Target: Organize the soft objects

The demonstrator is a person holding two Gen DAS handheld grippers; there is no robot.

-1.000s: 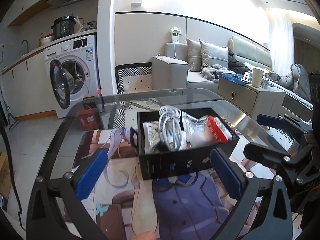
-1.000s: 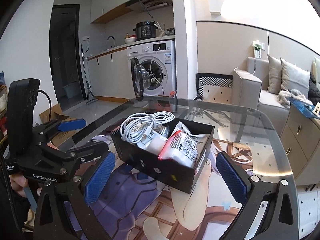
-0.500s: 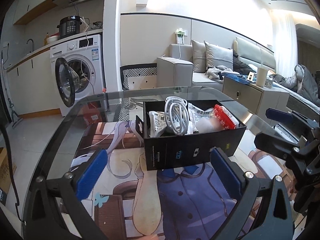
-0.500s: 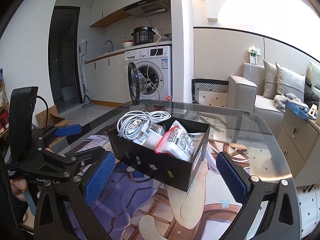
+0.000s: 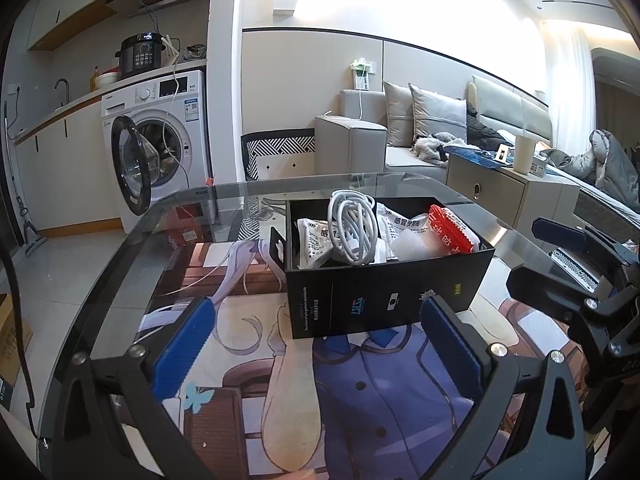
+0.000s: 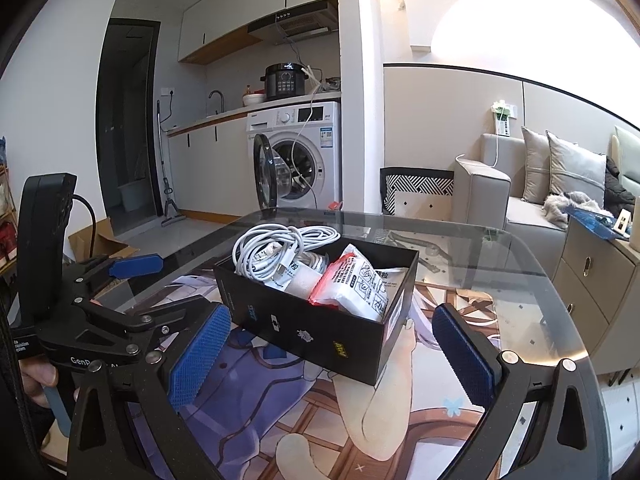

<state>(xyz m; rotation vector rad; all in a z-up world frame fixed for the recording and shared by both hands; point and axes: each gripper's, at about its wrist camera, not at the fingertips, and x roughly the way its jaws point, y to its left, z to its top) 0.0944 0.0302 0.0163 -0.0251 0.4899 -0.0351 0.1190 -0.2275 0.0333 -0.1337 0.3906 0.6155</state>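
Your left claw (image 5: 312,344) and right claw (image 6: 336,356), both spread wide and empty, face the black box (image 5: 384,280) dead ahead, left nearer.

Black box (image 5: 384,296) with small white and blue print, one yellow mark. White cable (image 5: 352,224) coil, white packets (image 6: 360,288), red-edged one. Blue pads (image 6: 198,360) on black tools. Surface (image 5: 132,248): dark glass over purple-beige cartoon print.
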